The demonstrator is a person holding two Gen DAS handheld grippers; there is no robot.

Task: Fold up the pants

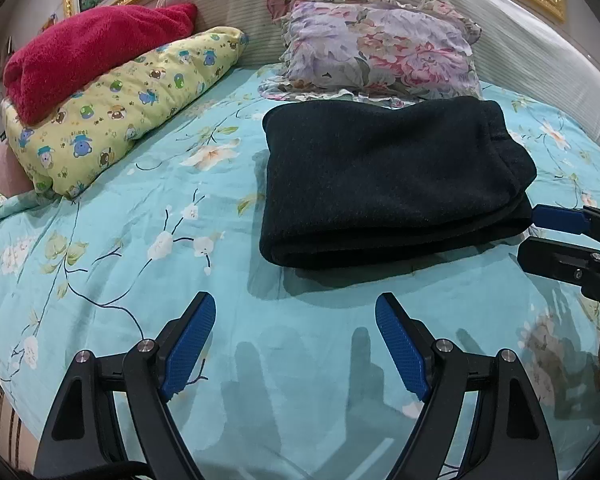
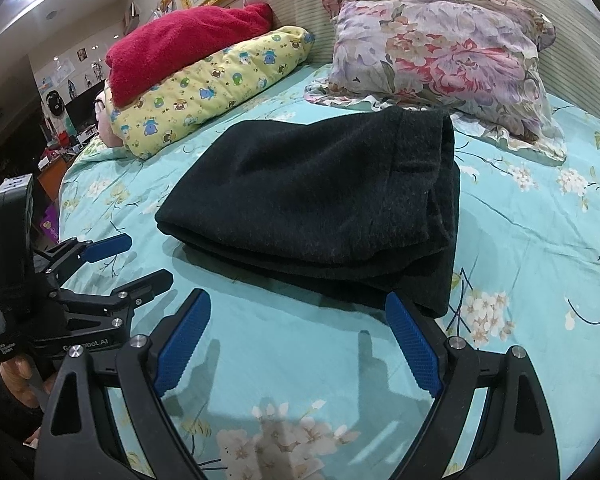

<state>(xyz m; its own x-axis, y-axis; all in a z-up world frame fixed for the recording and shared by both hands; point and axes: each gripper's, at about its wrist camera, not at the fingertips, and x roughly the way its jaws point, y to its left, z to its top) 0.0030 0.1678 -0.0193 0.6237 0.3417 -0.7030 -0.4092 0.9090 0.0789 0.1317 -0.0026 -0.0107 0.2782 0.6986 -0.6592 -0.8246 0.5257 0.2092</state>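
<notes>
Both grippers, left gripper [image 1: 295,344] and right gripper [image 2: 298,344], released, holding nothing. Pants [image 1: 388,184] lie stacked in compact folded bundle on bed [image 1: 140,240]. I judge folding essentially done; maybe tidy edges.

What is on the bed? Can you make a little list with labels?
pants: dark, folded into a stack on the bed sheet
left gripper: open, holding nothing
right gripper: open, holding nothing
flowery pillow: behind the pants
yellow quilt: left, red blanket on top
</notes>
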